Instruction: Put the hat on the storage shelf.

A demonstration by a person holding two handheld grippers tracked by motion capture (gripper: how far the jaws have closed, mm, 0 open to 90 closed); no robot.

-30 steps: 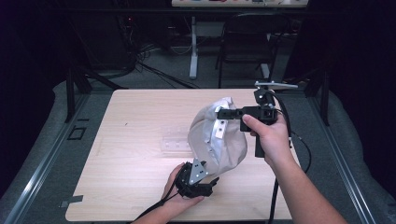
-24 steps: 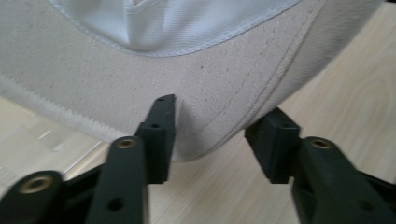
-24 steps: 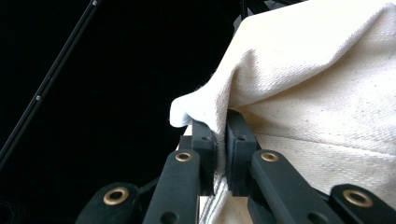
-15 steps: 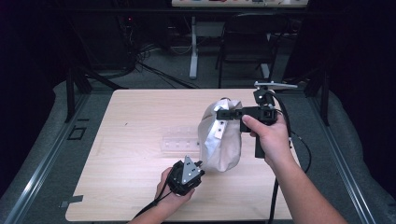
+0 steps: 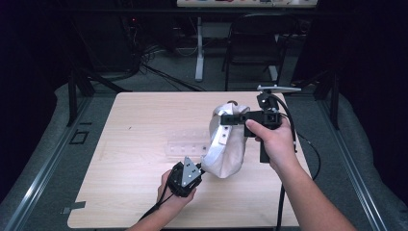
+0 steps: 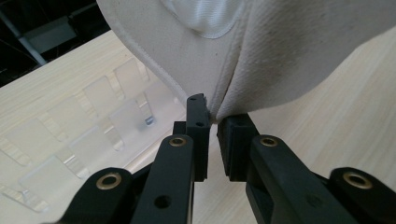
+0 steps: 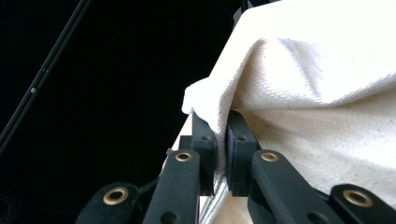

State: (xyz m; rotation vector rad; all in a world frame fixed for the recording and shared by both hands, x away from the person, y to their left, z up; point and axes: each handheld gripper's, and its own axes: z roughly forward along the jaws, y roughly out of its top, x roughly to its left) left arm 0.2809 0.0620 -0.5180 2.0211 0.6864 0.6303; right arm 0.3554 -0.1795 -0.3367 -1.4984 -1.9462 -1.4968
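A cream canvas bag (image 5: 230,149) hangs above the wooden table (image 5: 125,120). My right gripper (image 5: 226,118) is shut on the bag's upper edge; in the right gripper view the cloth (image 7: 317,93) is bunched between its jaws (image 7: 222,127). My left gripper (image 5: 200,167) sits low near the table's front, and its jaws have just been closing on the bag's lower edge. In the left gripper view its jaws (image 6: 213,120) pinch a fold of the cloth (image 6: 285,56) where a seam runs down.
A clear plastic rack (image 5: 186,143) with several slots lies flat on the table just left of the bag, also seen as the clear plastic rack (image 6: 84,121) beside my left jaws. A black chair (image 5: 255,43) and cables stand beyond the far edge.
The left gripper's jaws went from wide open to shut on the bag's lower edge, and that hand shifted slightly left. The bag's lower part drew in toward it. The right gripper stayed put.
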